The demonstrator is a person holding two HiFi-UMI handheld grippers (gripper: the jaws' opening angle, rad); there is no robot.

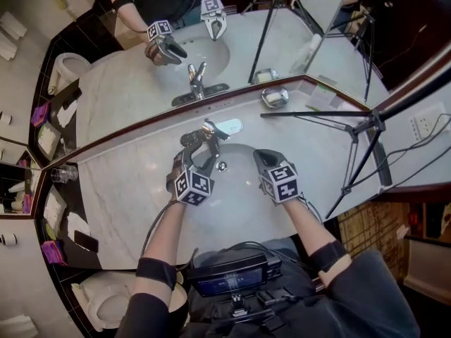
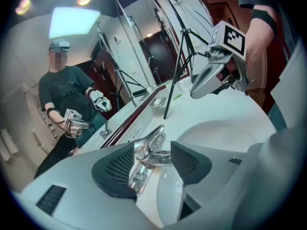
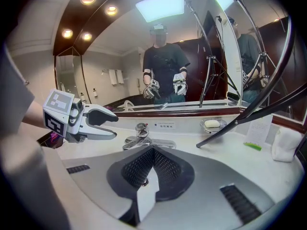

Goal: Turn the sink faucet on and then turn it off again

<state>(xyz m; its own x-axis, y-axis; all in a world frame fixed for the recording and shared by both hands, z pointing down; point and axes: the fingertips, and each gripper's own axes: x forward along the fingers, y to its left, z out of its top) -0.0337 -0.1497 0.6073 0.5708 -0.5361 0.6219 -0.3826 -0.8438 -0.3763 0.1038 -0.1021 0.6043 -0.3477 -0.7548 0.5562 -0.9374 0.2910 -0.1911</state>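
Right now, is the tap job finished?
Nothing looks done for sure: no water runs from the faucet. In hand: the open left gripper has the faucet between its jaws, not squeezed. The right gripper hangs shut over the sink. Left, probably: turning it on, then off.

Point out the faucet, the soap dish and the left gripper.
faucet [image 3: 140,128], right gripper view, on its top knob.
soap dish [image 1: 276,105], head view, on its front rim.
left gripper [image 3: 114,127], right gripper view, midway between its fingertips.
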